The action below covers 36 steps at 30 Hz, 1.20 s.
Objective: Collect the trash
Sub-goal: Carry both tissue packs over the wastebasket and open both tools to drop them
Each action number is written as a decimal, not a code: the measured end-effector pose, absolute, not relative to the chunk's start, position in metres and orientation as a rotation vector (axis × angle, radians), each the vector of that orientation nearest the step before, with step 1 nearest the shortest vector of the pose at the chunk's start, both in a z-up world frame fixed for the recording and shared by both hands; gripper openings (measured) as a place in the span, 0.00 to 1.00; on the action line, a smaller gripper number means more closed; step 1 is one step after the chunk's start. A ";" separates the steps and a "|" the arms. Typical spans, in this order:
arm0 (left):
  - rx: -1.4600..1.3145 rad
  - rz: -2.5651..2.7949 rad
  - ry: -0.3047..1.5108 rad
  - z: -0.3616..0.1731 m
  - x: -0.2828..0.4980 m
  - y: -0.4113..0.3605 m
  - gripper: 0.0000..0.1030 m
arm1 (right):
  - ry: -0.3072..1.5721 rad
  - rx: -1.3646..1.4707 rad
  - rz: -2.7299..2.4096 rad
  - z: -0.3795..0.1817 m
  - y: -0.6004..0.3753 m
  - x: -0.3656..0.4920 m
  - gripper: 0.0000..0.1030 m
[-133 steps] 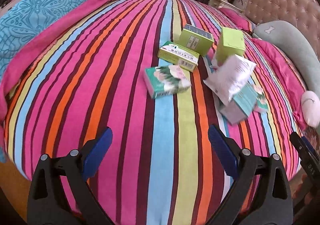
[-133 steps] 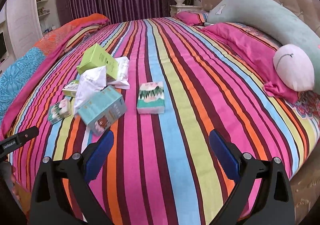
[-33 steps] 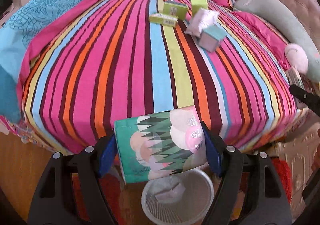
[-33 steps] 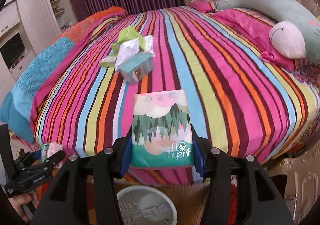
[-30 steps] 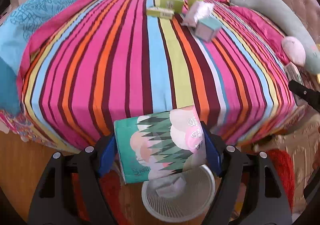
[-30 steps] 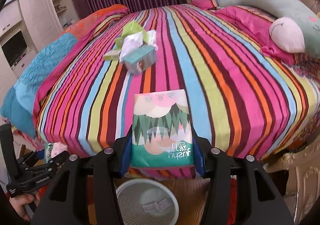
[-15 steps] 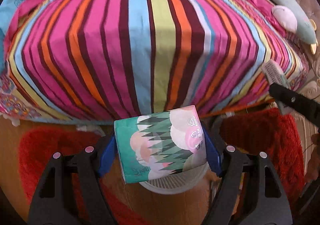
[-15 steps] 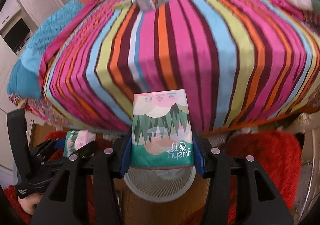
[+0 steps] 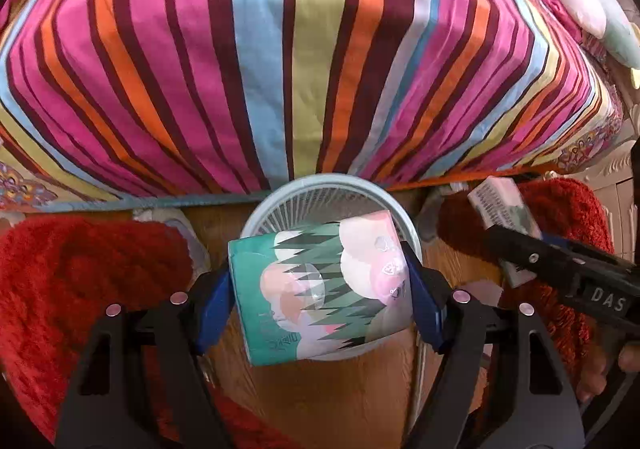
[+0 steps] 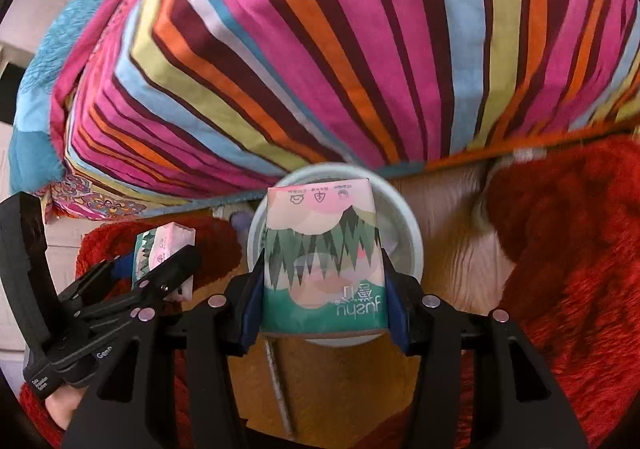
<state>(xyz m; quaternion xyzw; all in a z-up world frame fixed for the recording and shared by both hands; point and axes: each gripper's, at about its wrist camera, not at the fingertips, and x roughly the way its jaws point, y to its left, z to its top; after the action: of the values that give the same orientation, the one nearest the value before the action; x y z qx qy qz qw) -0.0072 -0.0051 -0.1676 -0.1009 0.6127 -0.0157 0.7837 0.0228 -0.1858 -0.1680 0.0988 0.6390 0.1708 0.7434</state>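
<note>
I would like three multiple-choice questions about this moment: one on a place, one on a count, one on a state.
1. Where does the white mesh bin stand?
A. on the bed
B. on the floor by the striped bed
C. on a shelf

2. How many tissue packs are held?
A. one
B. two
C. three

3. How is the right gripper?
A. open, empty
B. shut on its tissue pack
C. inside the bin

Key: B, the bin sits on wood below the bedspread edge; B, the left gripper clamps another pack; B, both pads press it.

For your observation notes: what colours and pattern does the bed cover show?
The bed cover has lengthwise stripes of pink, maroon, orange, light blue and yellow-green, clearest in the left wrist view.
</note>
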 end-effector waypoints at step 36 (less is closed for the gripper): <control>-0.375 0.022 1.681 -0.265 0.004 -0.003 0.90 | 1.711 0.491 0.214 -0.268 -0.173 0.049 0.79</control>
<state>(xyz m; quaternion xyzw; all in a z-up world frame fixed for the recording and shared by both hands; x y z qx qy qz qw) 0.0036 -0.0027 -0.2653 -0.1653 0.7405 0.0096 0.6513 0.0490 -0.1733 -0.2684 0.2141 0.7455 0.0931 0.6243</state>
